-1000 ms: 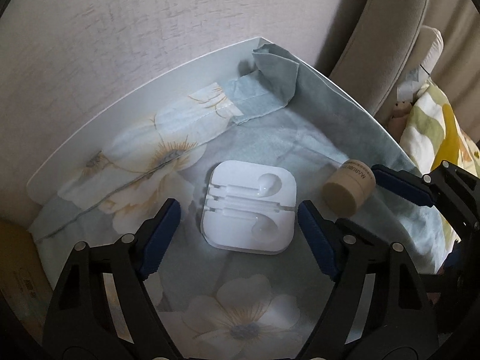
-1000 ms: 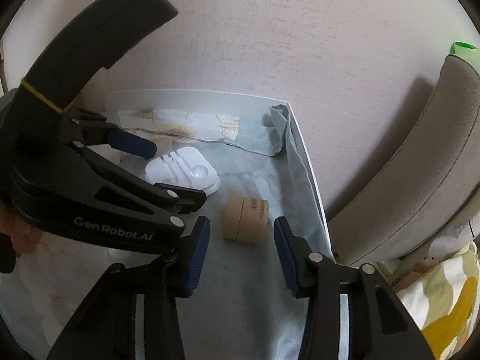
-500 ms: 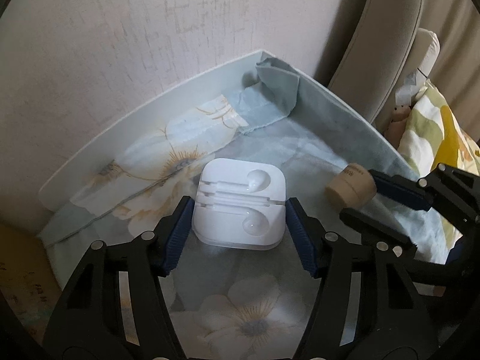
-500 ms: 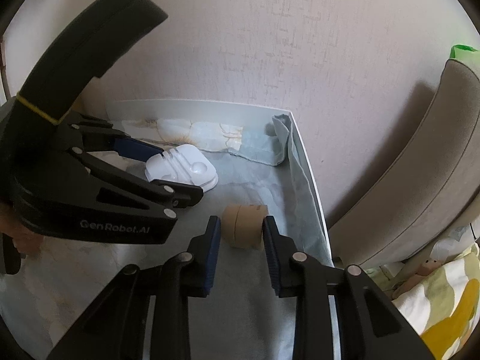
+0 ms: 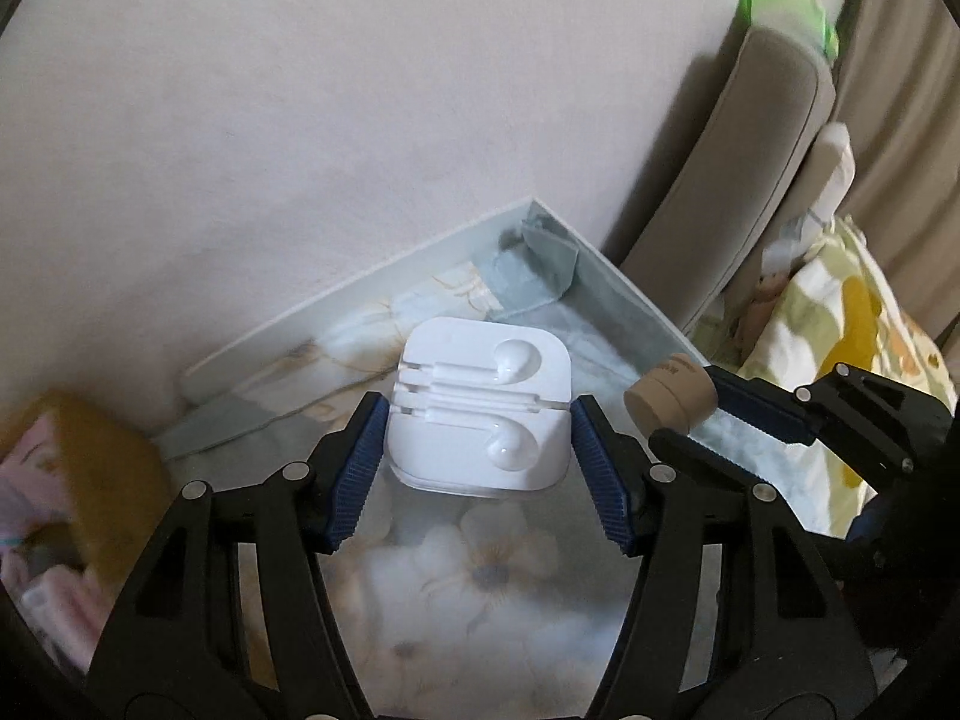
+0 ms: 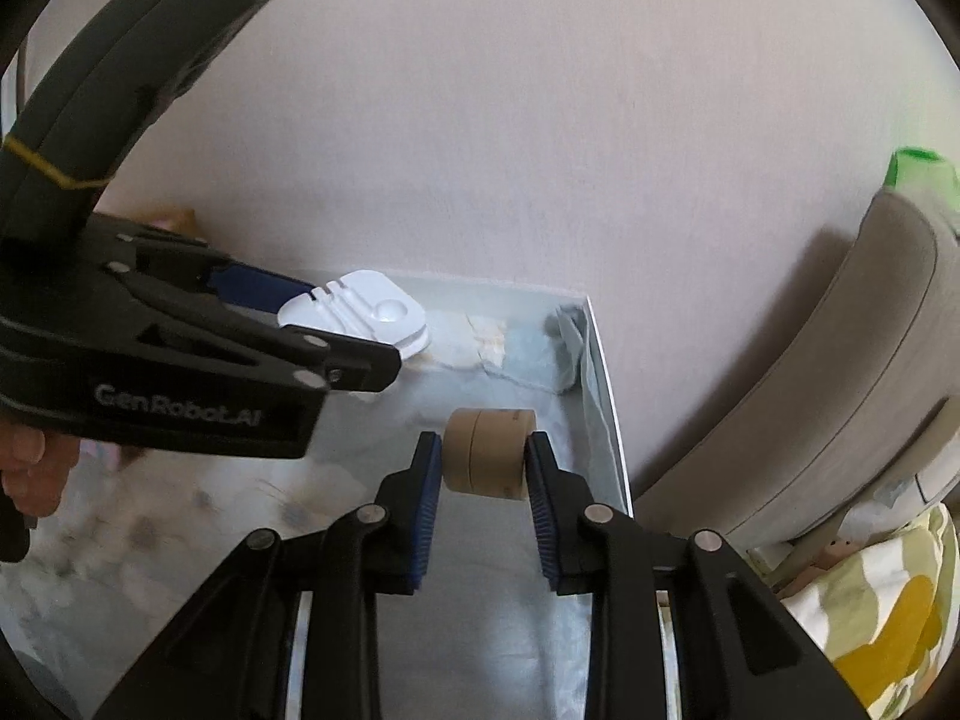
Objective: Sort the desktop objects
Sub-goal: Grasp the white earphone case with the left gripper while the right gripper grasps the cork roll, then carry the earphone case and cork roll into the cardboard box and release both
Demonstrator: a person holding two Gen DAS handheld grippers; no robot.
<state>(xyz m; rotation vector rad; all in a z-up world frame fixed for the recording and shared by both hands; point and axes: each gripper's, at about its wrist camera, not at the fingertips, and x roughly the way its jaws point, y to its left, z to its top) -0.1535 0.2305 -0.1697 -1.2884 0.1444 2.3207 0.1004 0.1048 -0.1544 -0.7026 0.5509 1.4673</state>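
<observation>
Left wrist view shows us a floral cloth (image 5: 480,588) over a white tray (image 5: 360,282) against a pale wall (image 5: 360,90). Our left tongs (image 5: 477,450) pinch the white case (image 5: 480,414) above the tray's middle; right tongs (image 6: 483,468) pinch the tan cylinder (image 6: 489,450) near its right edge.
</observation>
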